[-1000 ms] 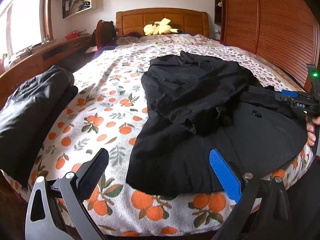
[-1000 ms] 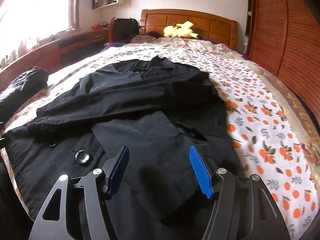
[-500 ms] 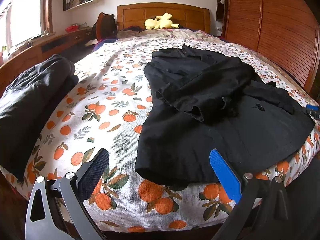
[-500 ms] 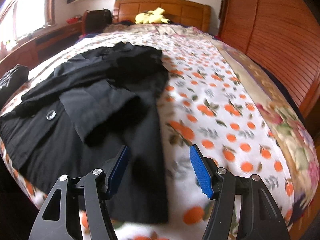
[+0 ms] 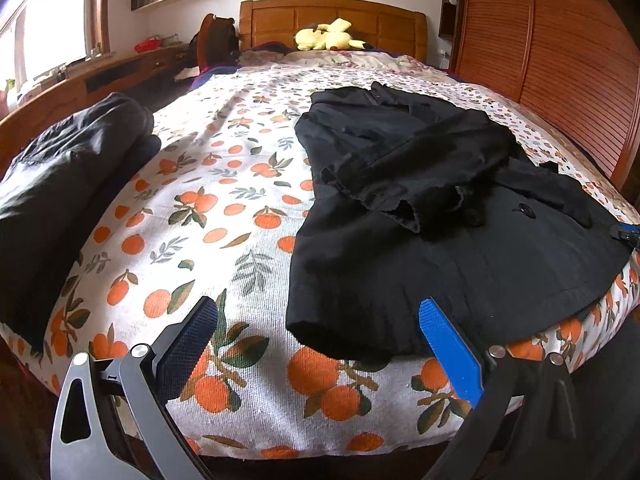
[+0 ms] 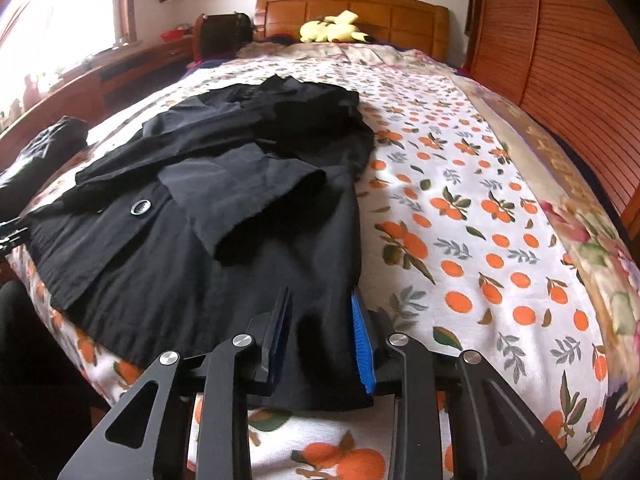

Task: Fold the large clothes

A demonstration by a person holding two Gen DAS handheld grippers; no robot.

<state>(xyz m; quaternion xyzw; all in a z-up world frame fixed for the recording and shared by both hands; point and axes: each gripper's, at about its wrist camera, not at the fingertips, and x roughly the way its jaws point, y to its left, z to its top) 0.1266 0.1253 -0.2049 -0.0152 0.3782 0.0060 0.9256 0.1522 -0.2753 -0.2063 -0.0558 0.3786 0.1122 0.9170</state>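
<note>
Coat (image 6: 224, 248) lay at bed (image 6: 480, 240) foot edge; right gripper (image 6: 322, 332) jaws closing on hem corner for folding, left gripper (image 5: 316, 344) jaws open, empty.

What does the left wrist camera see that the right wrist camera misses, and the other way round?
Only the left wrist view shows the left tongs, wide open over the near edge of the orange-print bedspread, just left of the black coat's hem corner.

Only the right wrist view shows the right tongs, whose jaws have just been closing with the coat's other hem corner between them, and the flowered quilt along the bed's right side.

Both show the black buttoned coat, the yellow plush toy, the wooden headboard and a folded dark garment.
</note>
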